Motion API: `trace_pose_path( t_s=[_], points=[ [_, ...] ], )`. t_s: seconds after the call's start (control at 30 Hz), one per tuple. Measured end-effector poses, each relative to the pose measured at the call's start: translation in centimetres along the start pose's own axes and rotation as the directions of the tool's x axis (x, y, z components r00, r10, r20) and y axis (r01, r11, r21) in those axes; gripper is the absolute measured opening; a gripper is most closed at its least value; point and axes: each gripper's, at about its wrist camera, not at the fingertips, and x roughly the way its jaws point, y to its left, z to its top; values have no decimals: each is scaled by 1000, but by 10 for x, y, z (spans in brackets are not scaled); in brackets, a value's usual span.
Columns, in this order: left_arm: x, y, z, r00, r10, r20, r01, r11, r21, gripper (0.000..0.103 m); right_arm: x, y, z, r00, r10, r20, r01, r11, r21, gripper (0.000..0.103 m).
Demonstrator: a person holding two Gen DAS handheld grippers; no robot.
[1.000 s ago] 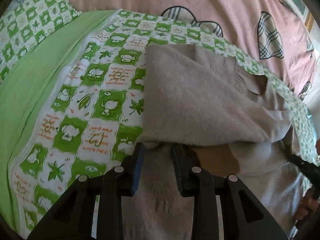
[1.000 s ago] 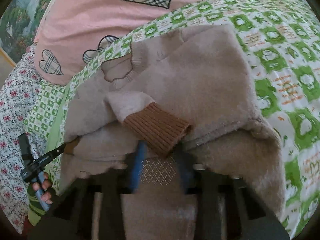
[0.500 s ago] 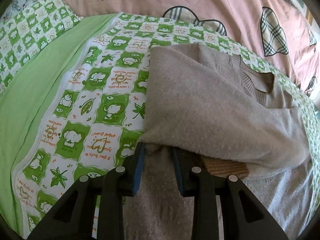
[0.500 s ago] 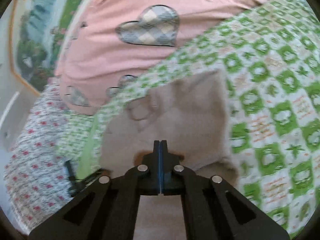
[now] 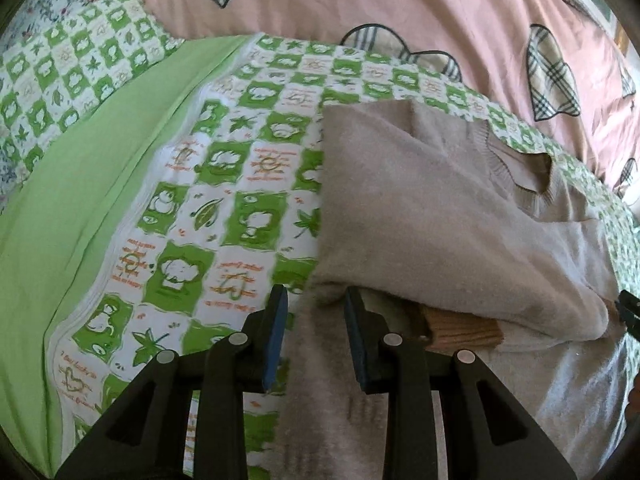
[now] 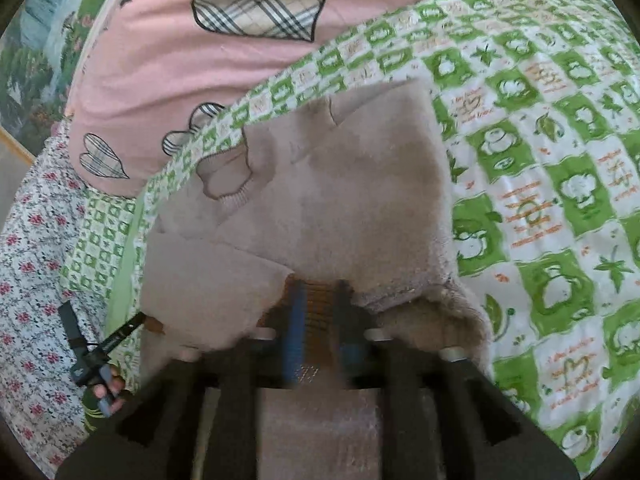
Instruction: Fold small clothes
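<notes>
Since half a second ago the right gripper (image 6: 318, 316) has dropped from above the bed, where its jaws were pressed together, down to the near edge of the sweater (image 6: 340, 184), and its jaws now stand a narrow way apart around the brown ribbed cuff (image 6: 320, 304). That view is blurred with motion, so whether the pads actually pinch the cuff cannot be told.

Meanwhile the left gripper (image 5: 314, 312) sits where it was at the sweater's (image 5: 420, 208) near left corner, jaws parted moderately — the beige knit runs between them, but the blue pads do not visibly press it, and a gap shows on the left side.

Folded partway, the sweater lies flat on the green-and-white checked sheet (image 5: 224, 184), with its upper layer turned over the lower one and its ribbed neckline (image 5: 516, 172) toward the far side. From the left wrist camera the cuff (image 5: 460, 330) peeks out from under the folded layer, just right of the left gripper.

Beyond the sweater lies a pink quilt with plaid hearts (image 6: 200, 52). A plain green strip (image 5: 92, 184) borders the checked sheet on its left — past it, a floral fabric (image 6: 36, 240). At the left edge of the right wrist view, the left gripper's (image 6: 132, 322) tip touches the sweater's corner, and the left hand (image 6: 102, 394) grips its handle.
</notes>
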Motion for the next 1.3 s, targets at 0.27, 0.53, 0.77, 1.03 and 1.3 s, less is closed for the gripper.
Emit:
trace_pose_path(
  t_s=[0.27,0.53,0.77,1.03,1.3],
  points=[
    [13,4,-2,1000,-4,-21,4,1000,-8,30,13,12,-3,998,-20,-55,15,996,-86,13],
    [17,7,-1,1000,-14,-26,13,999,-38,33,-42,29,19,992,62,114,-47,991,-127,9],
    [2,10,-2,996,-81,-47,80,996,-28,31,9,10,18,995,-104,7,104,985,-136,9],
    [19,11,48,977,-204,-59,200,977,-70,72,8,5,18,996,-91,16,92,988,-124,9],
    [49,-7,67,980,-197,-16,197,980,-36,7,-11,19,19,999,-12,47,18,992,-127,9]
  ],
)
